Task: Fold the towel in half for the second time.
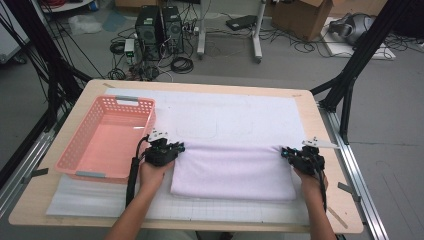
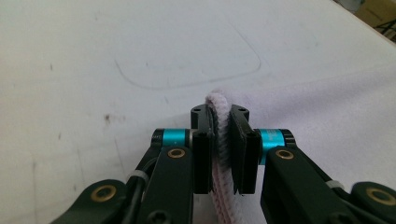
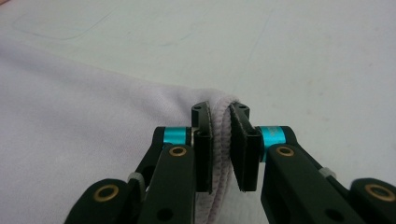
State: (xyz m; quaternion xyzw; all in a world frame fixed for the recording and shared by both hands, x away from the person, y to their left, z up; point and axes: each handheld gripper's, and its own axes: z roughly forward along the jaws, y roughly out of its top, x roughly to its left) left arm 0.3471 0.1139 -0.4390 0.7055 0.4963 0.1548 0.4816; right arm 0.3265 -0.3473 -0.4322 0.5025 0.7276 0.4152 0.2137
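Note:
A pale lilac towel (image 1: pixel 232 170) lies folded on the white mat in the middle of the table. My left gripper (image 1: pixel 176 148) is shut on the towel's far left corner; in the left gripper view the doubled edge of the towel (image 2: pixel 223 140) is pinched between the black jaws. At the far right corner my right gripper (image 1: pixel 286 152) is shut on the towel as well, and the right gripper view has the folded towel edge (image 3: pixel 223 126) squeezed between its jaws. Both grippers sit low, close to the mat.
A pink plastic basket (image 1: pixel 145 107) stands on the table's left side, just beside my left gripper. The white mat (image 1: pixel 230 112) stretches bare beyond the towel. Black frame posts (image 1: pixel 350 80) rise at the table's right, and cables and computers lie on the floor behind.

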